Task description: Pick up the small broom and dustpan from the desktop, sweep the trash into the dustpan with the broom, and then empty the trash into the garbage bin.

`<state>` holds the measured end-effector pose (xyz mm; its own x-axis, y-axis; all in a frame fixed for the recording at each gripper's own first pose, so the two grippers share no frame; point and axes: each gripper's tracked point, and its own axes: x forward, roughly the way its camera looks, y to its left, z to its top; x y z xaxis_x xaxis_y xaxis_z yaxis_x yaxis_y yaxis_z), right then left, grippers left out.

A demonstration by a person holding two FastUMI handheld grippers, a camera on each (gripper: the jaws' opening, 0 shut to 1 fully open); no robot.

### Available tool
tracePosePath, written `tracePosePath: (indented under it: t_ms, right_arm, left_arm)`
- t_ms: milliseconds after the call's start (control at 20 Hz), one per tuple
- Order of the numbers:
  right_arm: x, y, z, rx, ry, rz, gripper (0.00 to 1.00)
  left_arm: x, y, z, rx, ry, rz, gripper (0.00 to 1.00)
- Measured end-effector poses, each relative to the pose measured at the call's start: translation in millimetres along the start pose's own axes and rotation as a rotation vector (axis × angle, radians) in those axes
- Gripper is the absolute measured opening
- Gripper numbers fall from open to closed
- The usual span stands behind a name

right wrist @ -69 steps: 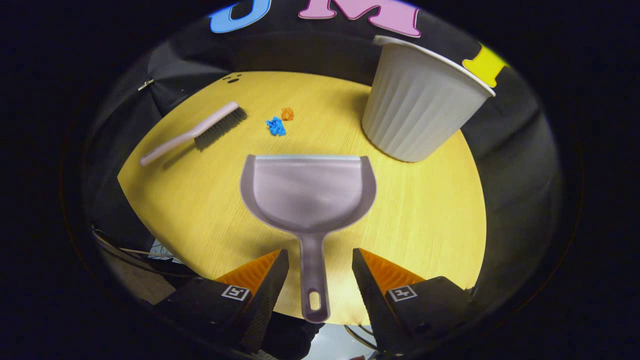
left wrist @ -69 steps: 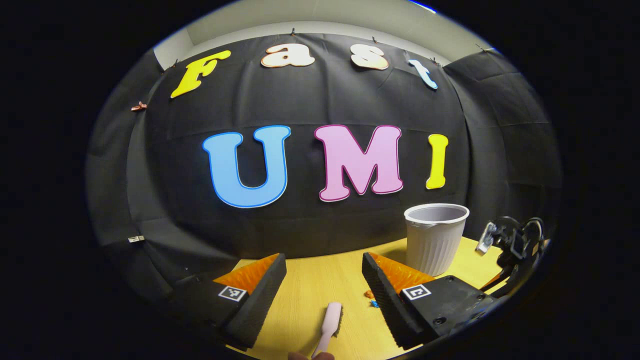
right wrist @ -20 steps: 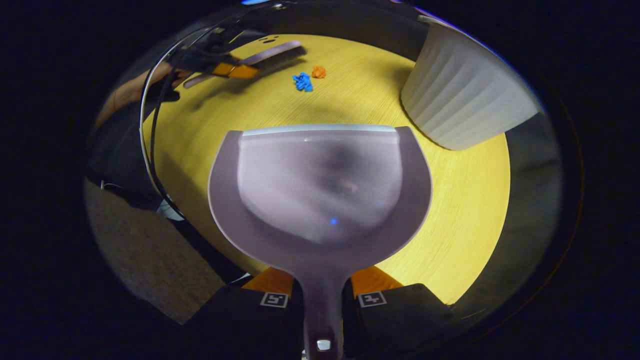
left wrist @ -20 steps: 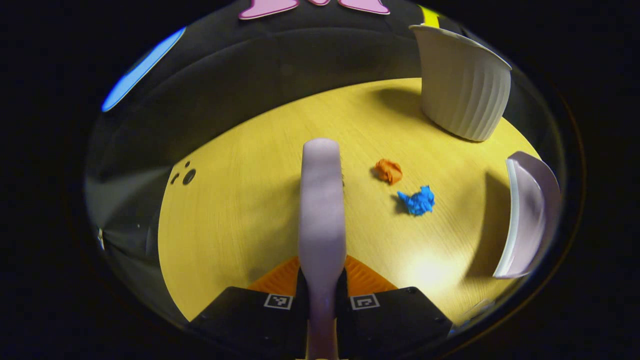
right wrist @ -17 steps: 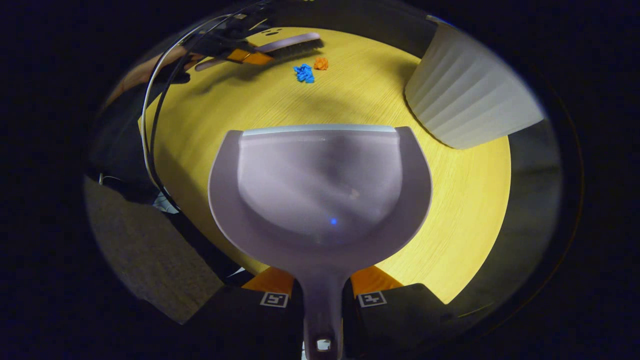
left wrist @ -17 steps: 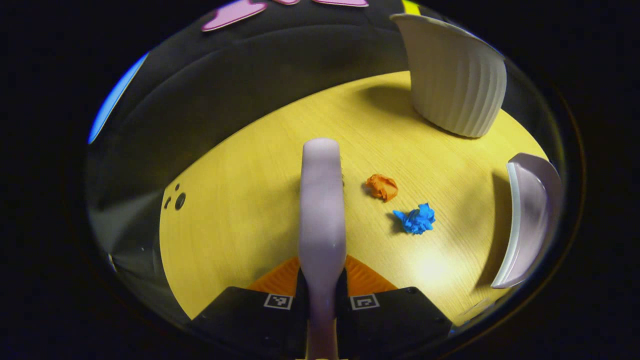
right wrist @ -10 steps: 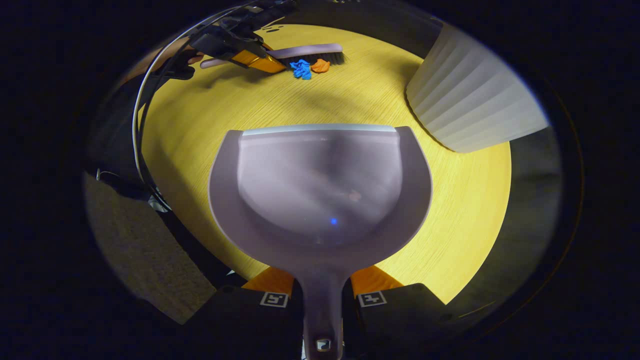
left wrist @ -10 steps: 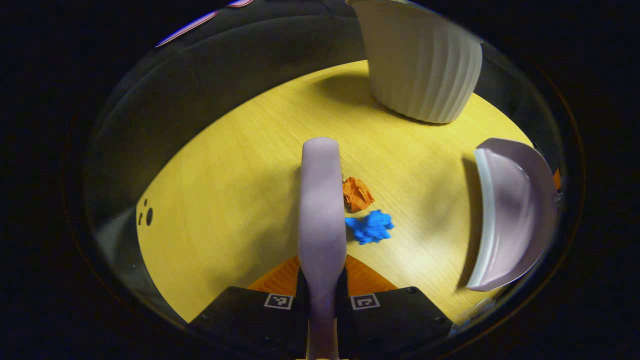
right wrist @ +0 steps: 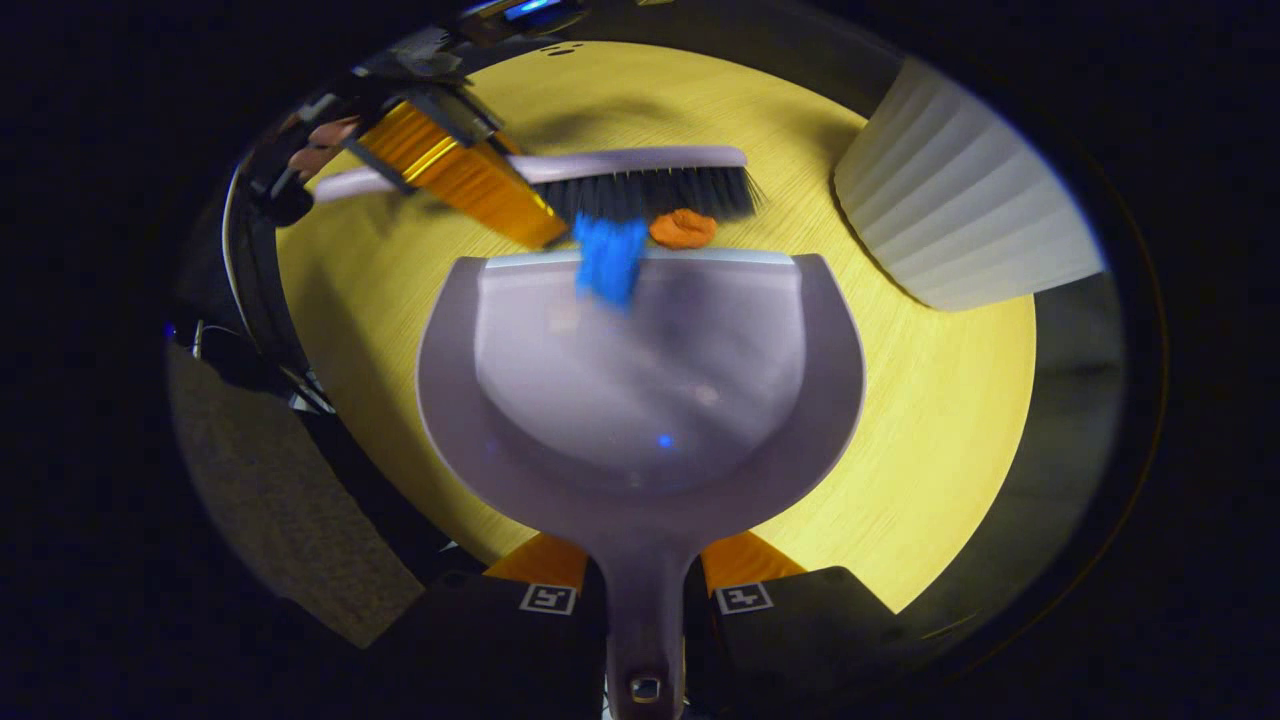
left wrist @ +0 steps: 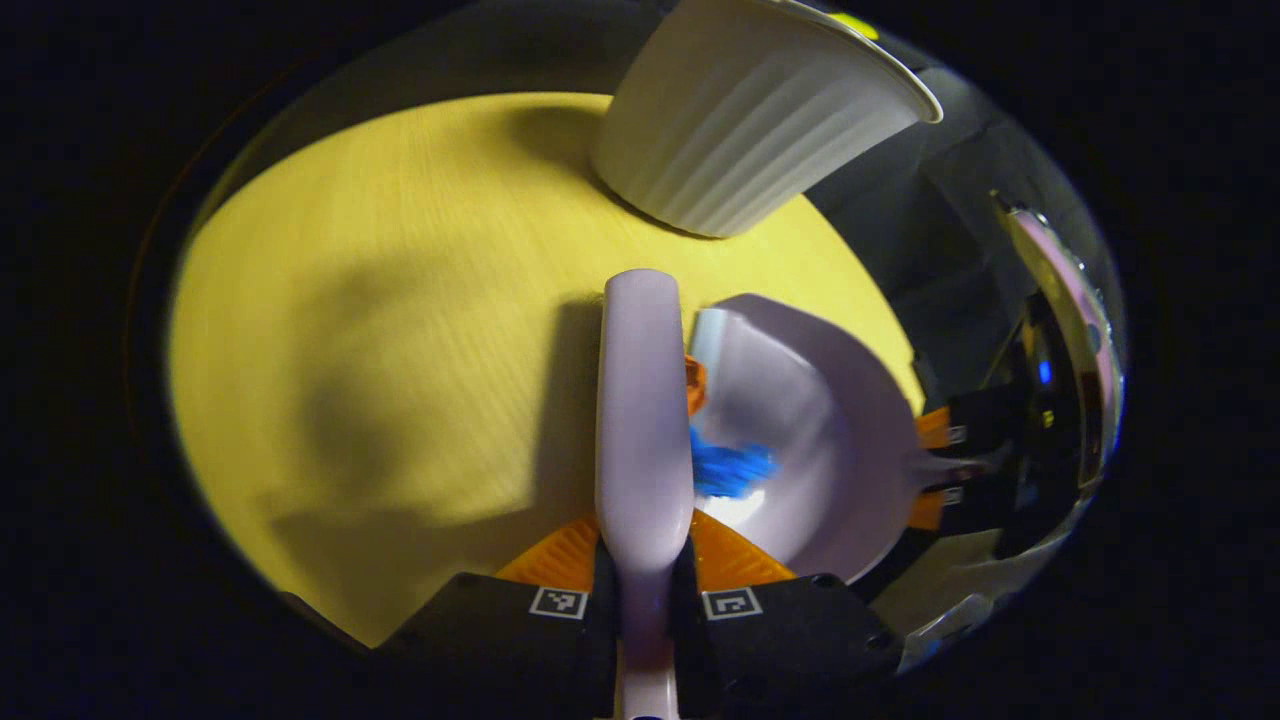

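left tongs (left wrist: 645,590) clamp broom (left wrist: 643,400); right tongs (right wrist: 645,600) clamp dustpan (right wrist: 640,400).

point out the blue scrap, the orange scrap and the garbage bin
blue scrap (right wrist: 608,262), right gripper view, middle of the crumple lying across the dustpan's front lip
orange scrap (right wrist: 683,229), right gripper view, centre of the wad just under the broom's bristles
garbage bin (left wrist: 745,130), left gripper view, ribbed side wall
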<state>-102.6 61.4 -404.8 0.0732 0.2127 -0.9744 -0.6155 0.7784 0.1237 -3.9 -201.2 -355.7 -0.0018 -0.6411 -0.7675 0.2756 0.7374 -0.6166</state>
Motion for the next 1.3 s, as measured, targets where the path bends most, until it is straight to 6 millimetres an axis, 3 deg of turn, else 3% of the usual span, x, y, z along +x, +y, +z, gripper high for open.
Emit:
tracePosePath:
  t_ms: [100,250,300,400,450,500,700,850,950,1000,1100,1150,1300]
  right_arm:
    - [3,1,-1,0.021,-0.028,-0.003,0.35]
    - [5,-4,-4,0.03,-0.08,-0.037,0.36]
    - [3,-3,-2,0.038,-0.104,-0.042,0.31]
    - [3,-2,1,0.067,-0.155,-0.049,0.4]
    - [-1,0,2,0.086,-0.176,-0.052,0.31]
    - [-6,1,3,0.109,-0.185,-0.056,0.39]
    - [-30,-5,-2,0.224,-0.173,-0.073,0.36]
    - [-76,-20,-5,0.334,-0.182,-0.09,0.36]
    - [-115,-35,-2,0.381,-0.202,-0.127,0.36]
    - [-135,-43,-2,0.406,-0.215,-0.139,0.4]
    - [-175,-56,-2,0.465,-0.254,-0.147,0.31]
    - [-194,-66,-5,0.487,-0.274,-0.156,0.4]
    - [-247,-106,3,0.512,-0.316,-0.228,0.35]
  left_arm:
    - [-9,-19,-7,-0.057,-0.004,-0.055,0.28]
    - [-50,-13,-7,-0.054,-0.057,-0.007,0.27]
    - [-52,-16,-6,-0.047,-0.085,0.016,0.27]
    - [-64,-24,-10,-0.051,-0.142,0.042,0.27]
    - [-68,-24,-15,-0.068,-0.175,0.051,0.27]
    - [-73,-22,-17,-0.087,-0.206,0.064,0.27]
    - [-96,8,-44,-0.165,-0.328,0.169,0.27]
    - [-95,0,-70,-0.199,-0.341,0.233,0.27]
    - [-65,-10,-73,-0.206,-0.321,0.259,0.27]
    - [-47,-12,-85,-0.204,-0.309,0.269,0.27]
    - [-55,0,-83,-0.19,-0.289,0.28,0.27]
    - [-51,-1,-85,-0.184,-0.28,0.279,0.27]
    - [-42,-1,-94,-0.177,-0.269,0.266,0.27]
